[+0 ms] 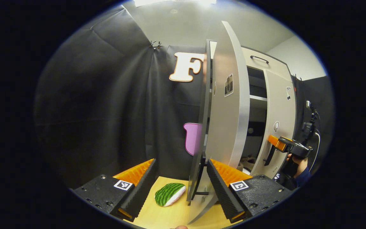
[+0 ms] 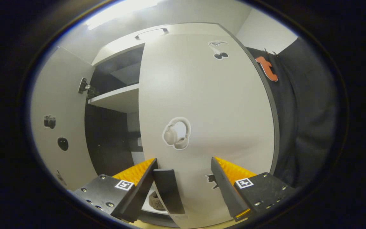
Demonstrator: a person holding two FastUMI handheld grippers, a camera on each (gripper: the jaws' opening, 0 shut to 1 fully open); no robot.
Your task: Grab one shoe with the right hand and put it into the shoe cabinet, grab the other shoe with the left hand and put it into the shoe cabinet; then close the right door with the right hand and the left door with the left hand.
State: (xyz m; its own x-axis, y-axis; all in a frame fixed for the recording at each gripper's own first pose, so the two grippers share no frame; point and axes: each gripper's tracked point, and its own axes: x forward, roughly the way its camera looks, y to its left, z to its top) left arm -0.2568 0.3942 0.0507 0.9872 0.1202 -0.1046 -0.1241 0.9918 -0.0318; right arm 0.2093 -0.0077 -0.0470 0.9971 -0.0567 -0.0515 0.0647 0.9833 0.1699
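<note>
The jaws of the left gripper point(image 1: 180, 187) are standing wide apart, holding nothing, with the thin edge of the pale grey left cabinet door point(image 1: 226, 121) rising just inside the right-hand finger. That door is hanging well open, edge-on to the left gripper view, a small dark handle showing low on its edge between the fingers. Below the jaws a green-striped, white-bottomed watermelon-slice toy point(image 1: 169, 194) is lying on the light wooden worktop point(image 1: 157, 214), nearer the left-hand finger and apart from both.

The jaws of the right gripper point(image 2: 184, 187) are also spread wide and gripping nothing. They are pointing straight at the face of the pale grey right cabinet door point(image 2: 208, 105), which is carrying a headphone sticker, and its dark flat handle point(image 2: 169, 190) is sitting between the fingers, close to the left-hand one; whether it touches cannot be told. This door is standing nearly closed. In the dark gap beside it, a white shelf point(image 2: 116, 98) is crossing the tall grey shoe cabinet point(image 1: 265, 63), and low down, part of a brown shoe point(image 2: 155, 200) is resting inside.
</note>
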